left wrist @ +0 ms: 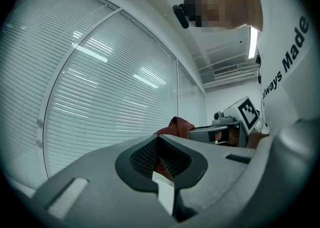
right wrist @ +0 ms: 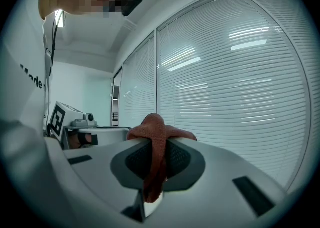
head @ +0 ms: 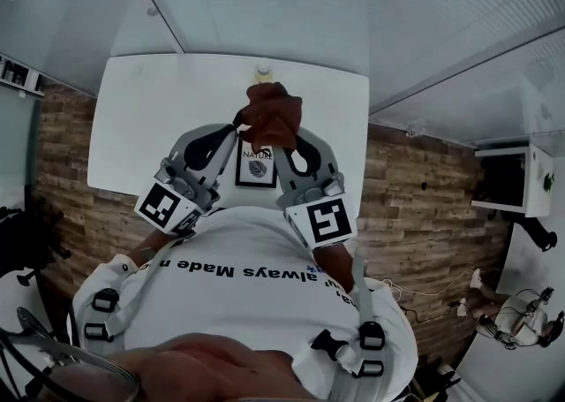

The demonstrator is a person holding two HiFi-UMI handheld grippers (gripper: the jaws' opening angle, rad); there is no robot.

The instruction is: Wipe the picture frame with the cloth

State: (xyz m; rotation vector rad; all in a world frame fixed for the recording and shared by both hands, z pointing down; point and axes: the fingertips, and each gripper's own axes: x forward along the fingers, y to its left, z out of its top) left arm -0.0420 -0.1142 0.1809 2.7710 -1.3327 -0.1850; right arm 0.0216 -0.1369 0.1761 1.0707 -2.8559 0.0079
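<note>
A reddish-brown cloth (head: pixel 269 116) hangs bunched above the white table (head: pixel 159 117), held between both grippers. My left gripper (head: pixel 238 122) is shut on its left corner, and a sliver of cloth (left wrist: pixel 162 168) shows between the pads. The right gripper (head: pixel 284 140) is shut on the cloth (right wrist: pixel 154 147), which drapes over and down between its jaws. Under the cloth, a black picture frame (head: pixel 256 172) with a leaf print lies flat on the table, its top edge hidden by the cloth. In the left gripper view the cloth's top (left wrist: pixel 177 124) rises beyond the jaws.
A small pale bottle (head: pixel 262 67) stands at the table's far edge. Wood-plank floor (head: pixel 424 215) surrounds the table, and a white cabinet (head: pixel 521 181) stands at the right. Window blinds (right wrist: pixel 240 81) fill both gripper views.
</note>
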